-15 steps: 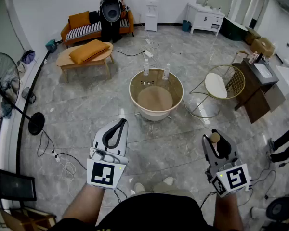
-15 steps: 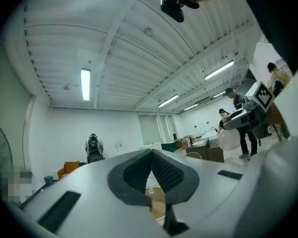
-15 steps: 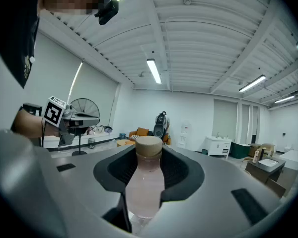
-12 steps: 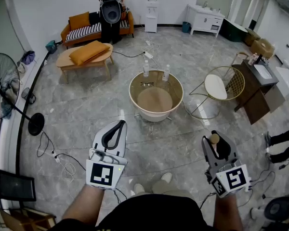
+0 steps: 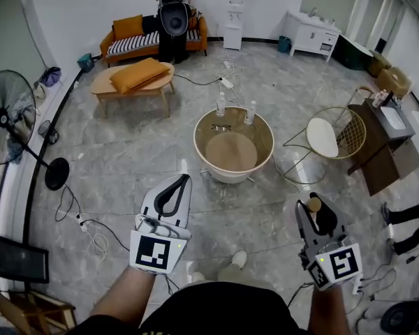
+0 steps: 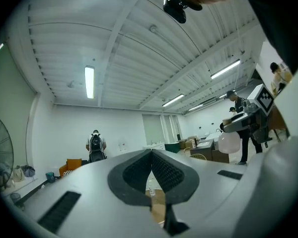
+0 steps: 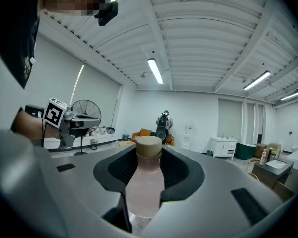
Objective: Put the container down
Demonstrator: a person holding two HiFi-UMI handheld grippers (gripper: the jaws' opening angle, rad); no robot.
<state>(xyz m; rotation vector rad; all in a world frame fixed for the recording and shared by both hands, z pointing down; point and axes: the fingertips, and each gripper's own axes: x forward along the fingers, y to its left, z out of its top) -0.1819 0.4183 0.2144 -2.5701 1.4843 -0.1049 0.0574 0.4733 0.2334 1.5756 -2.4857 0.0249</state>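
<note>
Two grippers are recorded in the head view, held over the grey floor: the left gripper, and the right gripper carrying the container. Left gripper view: jaws are found closed together, nothing between them. Right gripper view: the tan-capped, pale container is clamped between the pads, cap toward the jaw tips.

claws: 2
bottles on the tub's far rim: 2
capped bottle in a claw: 1
tub itself: just 1
sofa: 1
</note>
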